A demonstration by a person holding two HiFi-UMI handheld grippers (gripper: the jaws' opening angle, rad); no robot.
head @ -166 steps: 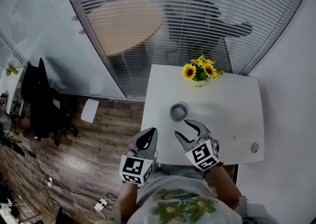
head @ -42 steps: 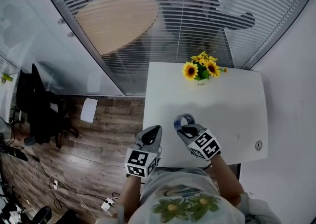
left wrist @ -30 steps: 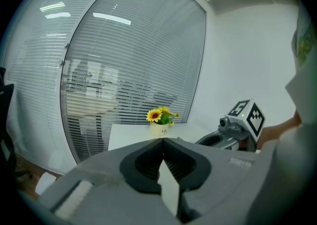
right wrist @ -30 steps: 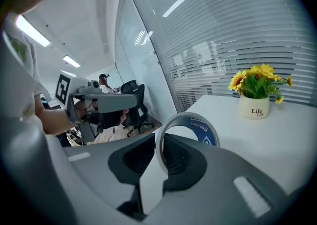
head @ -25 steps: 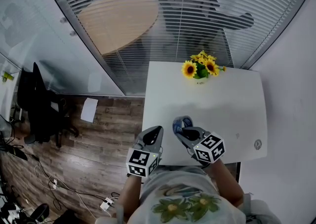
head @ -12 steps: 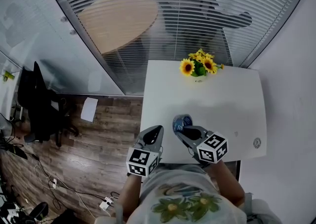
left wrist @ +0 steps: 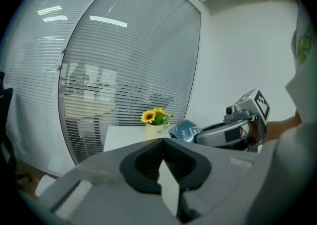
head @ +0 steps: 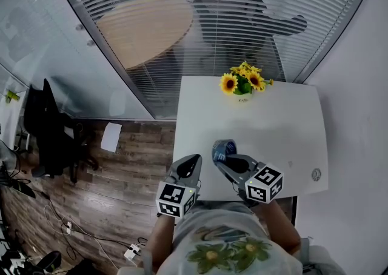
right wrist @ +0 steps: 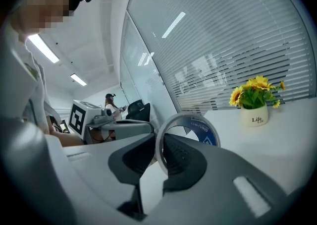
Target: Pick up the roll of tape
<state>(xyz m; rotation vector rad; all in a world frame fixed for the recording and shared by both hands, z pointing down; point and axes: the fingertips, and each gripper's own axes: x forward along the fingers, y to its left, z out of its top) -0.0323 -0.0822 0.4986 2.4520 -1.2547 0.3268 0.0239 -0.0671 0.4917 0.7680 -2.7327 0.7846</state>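
Currently clamping roll of tape [head: 222,148] in right gripper [head: 227,157], lower centre of head view, over near part of white table [head: 285,125]. In right gripper view, pinched by the ring wall: one pad inside the hole, other outside. Standing on edge there, blue printed face toward frame right. Prob. clear of tabletop, though contact hard to confirm from these angles. Left gripper [head: 190,161] at lower left-centre, just beside right gripper, apart from roll of tape; pressed fully together w/ nothing between, per left gripper view. Sunflower pot [head: 244,85] at far table edge, upper centre, well apart from roll of tape. Beyond that, blinds [head: 230,1] across top of frame, wood floor [head: 121,171] at left.
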